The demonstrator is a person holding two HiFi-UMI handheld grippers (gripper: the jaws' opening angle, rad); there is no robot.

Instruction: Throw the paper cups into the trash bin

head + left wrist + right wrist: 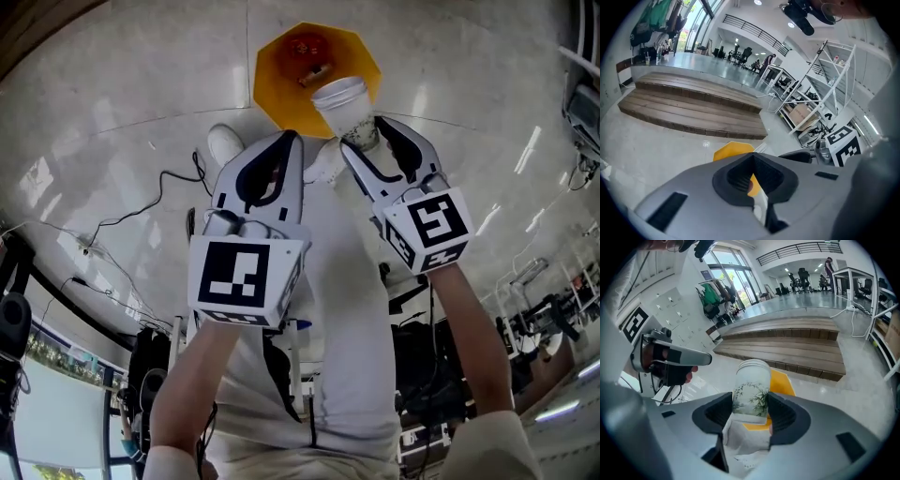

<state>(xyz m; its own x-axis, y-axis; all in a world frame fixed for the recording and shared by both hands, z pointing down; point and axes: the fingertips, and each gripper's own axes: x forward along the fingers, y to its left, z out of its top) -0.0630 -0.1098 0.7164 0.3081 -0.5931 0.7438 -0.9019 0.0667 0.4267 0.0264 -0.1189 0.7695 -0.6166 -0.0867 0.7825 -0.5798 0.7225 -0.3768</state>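
A white paper cup with a green bamboo print stands upright between the jaws of my right gripper, which is shut on it. The cup hangs over the near edge of the orange-yellow octagonal trash bin on the floor below; in the right gripper view the bin lies just behind the cup. My left gripper is beside it on the left, jaws together with nothing held. The bin peeks over those jaws.
Some rubbish lies inside the bin. A black cable trails over the pale tiled floor at left. My shoe is near the bin. Wooden steps rise beyond it, and metal shelving stands to the right.
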